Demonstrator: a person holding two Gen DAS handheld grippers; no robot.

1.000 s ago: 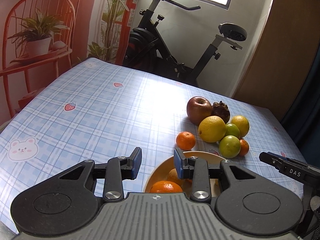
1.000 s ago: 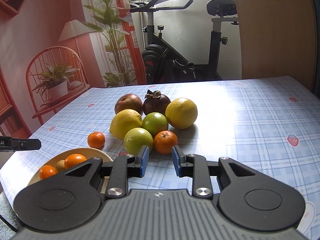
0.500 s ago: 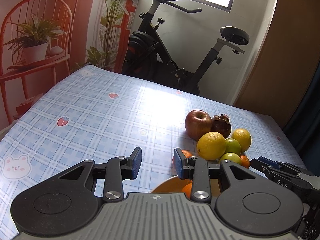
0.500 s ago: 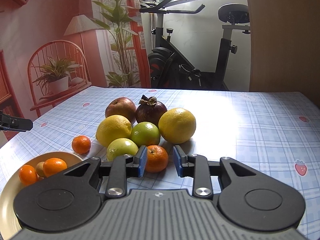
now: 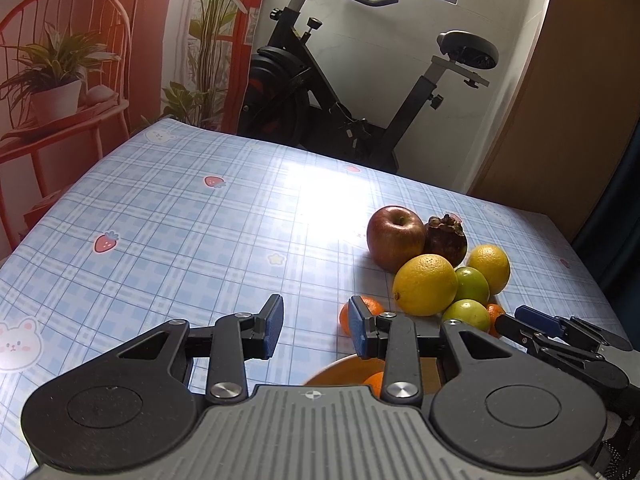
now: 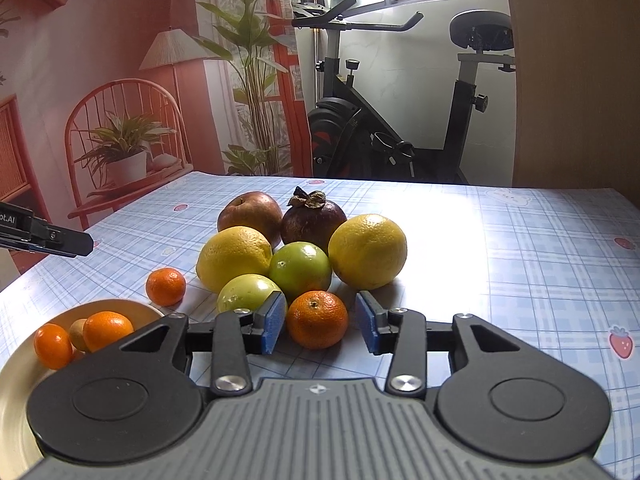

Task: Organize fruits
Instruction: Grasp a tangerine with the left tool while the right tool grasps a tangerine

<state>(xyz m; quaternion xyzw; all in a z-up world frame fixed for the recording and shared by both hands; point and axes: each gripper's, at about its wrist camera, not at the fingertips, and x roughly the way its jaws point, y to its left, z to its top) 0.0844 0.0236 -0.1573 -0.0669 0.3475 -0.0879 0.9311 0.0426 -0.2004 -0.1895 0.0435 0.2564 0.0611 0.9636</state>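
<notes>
A pile of fruit sits on the checked tablecloth: a red apple (image 6: 250, 212), a dark mangosteen (image 6: 313, 218), two yellow citrus (image 6: 234, 258), two green fruits (image 6: 300, 270) and a small mandarin (image 6: 317, 319) at the front. My right gripper (image 6: 322, 322) is open, its pads on either side of that mandarin, apart from it. Another mandarin (image 6: 165, 286) lies loose beside a yellow bowl (image 6: 16, 364) holding two mandarins and a pale fruit. My left gripper (image 5: 316, 326) is open and empty above the bowl's far rim (image 5: 336, 370).
An exercise bike (image 6: 384, 136) stands beyond the table's far edge. A red chair with a potted plant (image 6: 124, 156) is at the far left. The left gripper's fingertip (image 6: 60, 240) shows in the right wrist view. The tablecloth (image 5: 180, 232) stretches left.
My right gripper has moved forward and opened wider, so the front mandarin now sits between its pads. My left gripper has lifted and drawn back from the bowl.
</notes>
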